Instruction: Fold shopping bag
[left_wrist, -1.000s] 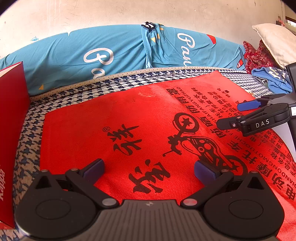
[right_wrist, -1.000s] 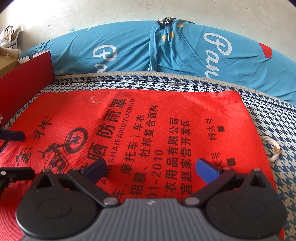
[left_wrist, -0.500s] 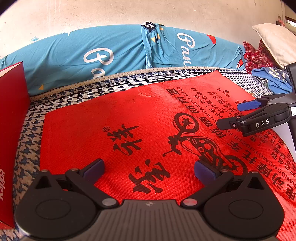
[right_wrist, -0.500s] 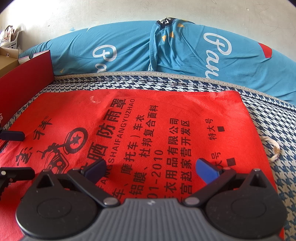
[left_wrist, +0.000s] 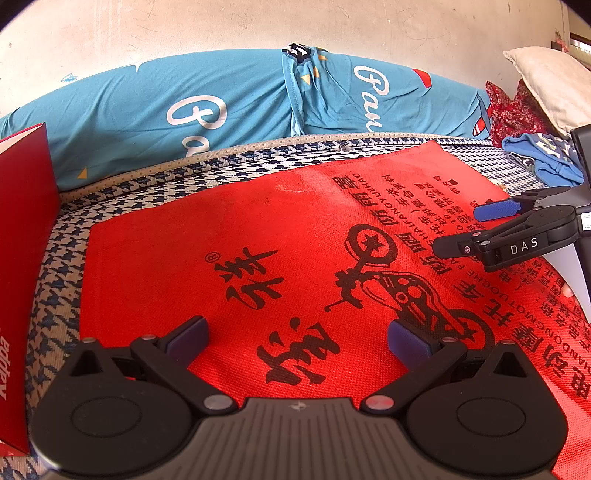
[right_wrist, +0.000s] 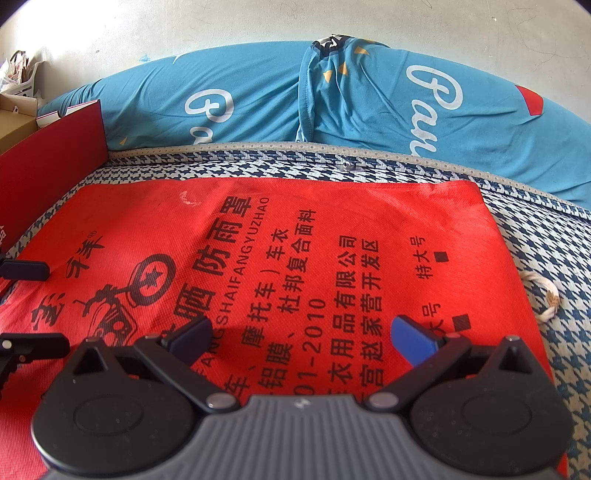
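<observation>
Hovering low over the red shopping bag (left_wrist: 295, 229), the left gripper (left_wrist: 297, 338) is holding its jaws spread wide with nothing between them; the blue fingertips (left_wrist: 186, 338) are sitting just above the black printed characters, and whether they are touching the cloth cannot be told. The right gripper (right_wrist: 301, 338) is likewise keeping its jaws wide apart and gripping nothing, poised over the rows of black text near the bag's near edge. In the left wrist view the right gripper (left_wrist: 469, 230) is showing from the side, marked "DAS", its two fingers parted above the bag's printed motorcycle.

The bag (right_wrist: 295, 236) is lying flat and unfolded on the houndstooth bed cover (right_wrist: 546, 332), filling most of both views. A white cord (right_wrist: 546, 295) is lying on the cover just beside the bag's right edge. A blue bolster (left_wrist: 221, 110) with white script is running along the wall behind, and a dark red box (left_wrist: 22, 258) is standing at the left.

Nothing is differing from the frames of a second ago: both grippers are staying at the same place with the same opening, and the bag is lying unmoved.
</observation>
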